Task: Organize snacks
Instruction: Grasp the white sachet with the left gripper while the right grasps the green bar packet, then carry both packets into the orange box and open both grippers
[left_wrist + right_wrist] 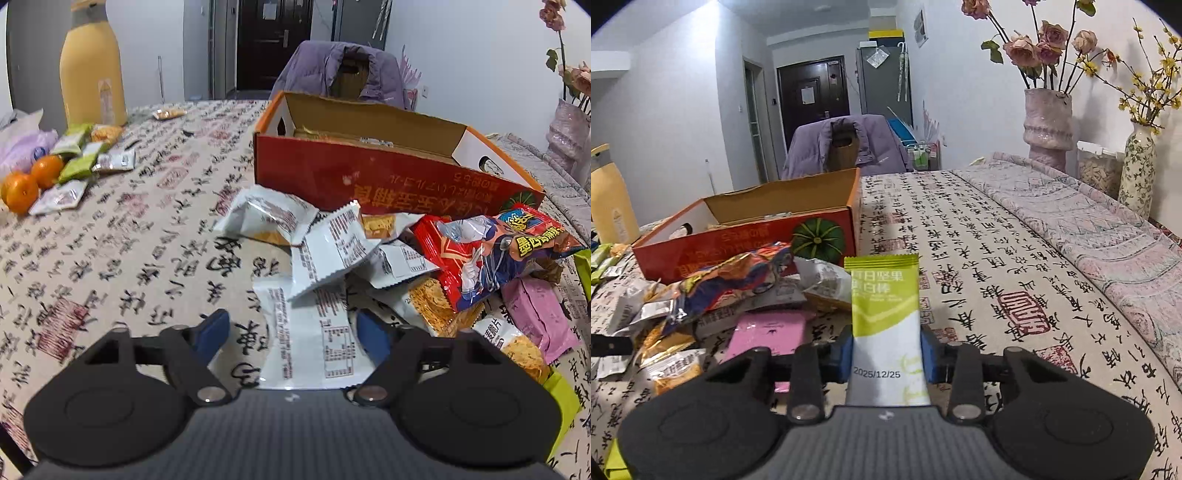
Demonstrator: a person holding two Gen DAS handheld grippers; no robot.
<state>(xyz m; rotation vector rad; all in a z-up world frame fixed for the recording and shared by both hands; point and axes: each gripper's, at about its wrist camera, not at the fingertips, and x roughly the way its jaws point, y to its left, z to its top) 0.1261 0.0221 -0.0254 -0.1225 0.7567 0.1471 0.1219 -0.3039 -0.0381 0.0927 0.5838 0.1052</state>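
Between right gripper (pixel 886 356) fingers: green nut packet (pixel 884 314) being clamped, long axis pointing forward; box (pixel 753 243) lying ahead-left. Left gripper (pixel 293 332) hovering, fingers apart, straddling white packet (pixel 310 343).

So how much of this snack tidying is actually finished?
A few packets already lie in the orange box. The right claw is shut on a green-and-white nut packet; the open left claw straddles a white packet. The heap, including a red chip bag, still waits.

Orange box (pixel 388 184) contents mostly hidden behind its wall, yellow bottle (pixel 92 70) top cut off, snack print blurred
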